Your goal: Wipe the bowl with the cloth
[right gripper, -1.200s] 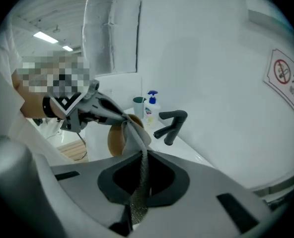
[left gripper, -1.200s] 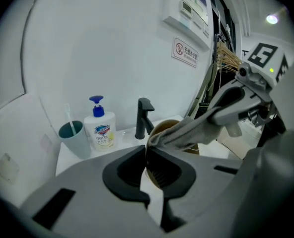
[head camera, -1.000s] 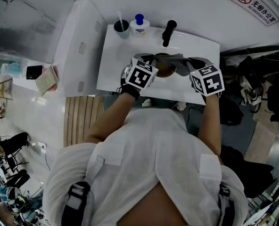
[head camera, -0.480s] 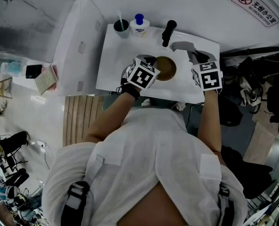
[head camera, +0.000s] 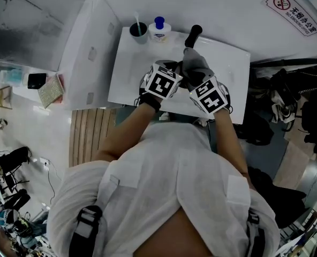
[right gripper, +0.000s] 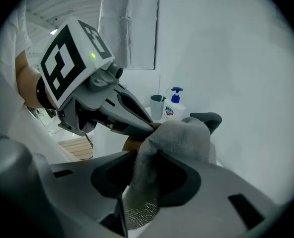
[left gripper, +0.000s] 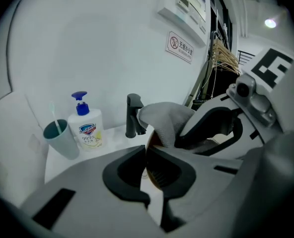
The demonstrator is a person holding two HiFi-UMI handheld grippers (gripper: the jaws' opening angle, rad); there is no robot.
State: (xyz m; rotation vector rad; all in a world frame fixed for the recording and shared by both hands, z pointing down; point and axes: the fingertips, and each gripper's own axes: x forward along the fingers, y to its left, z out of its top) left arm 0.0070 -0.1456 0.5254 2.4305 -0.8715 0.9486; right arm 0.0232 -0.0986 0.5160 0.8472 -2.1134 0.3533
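Because the bowl (left gripper: 156, 175) must stay steady at the tabletop (head camera: 127, 79), we clamp our left gripper's (left gripper: 147, 152) fingers tight on its rim. Our right gripper's (right gripper: 144, 167) fingers, just easing apart, pinch the grey cloth (right gripper: 179, 135) bunched over the bowl for wiping.

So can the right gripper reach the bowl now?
Probably yes: the right gripper, jaws just opening with the cloth between them, is right beside the bowl, which the left gripper holds by its rim; nothing lies between.
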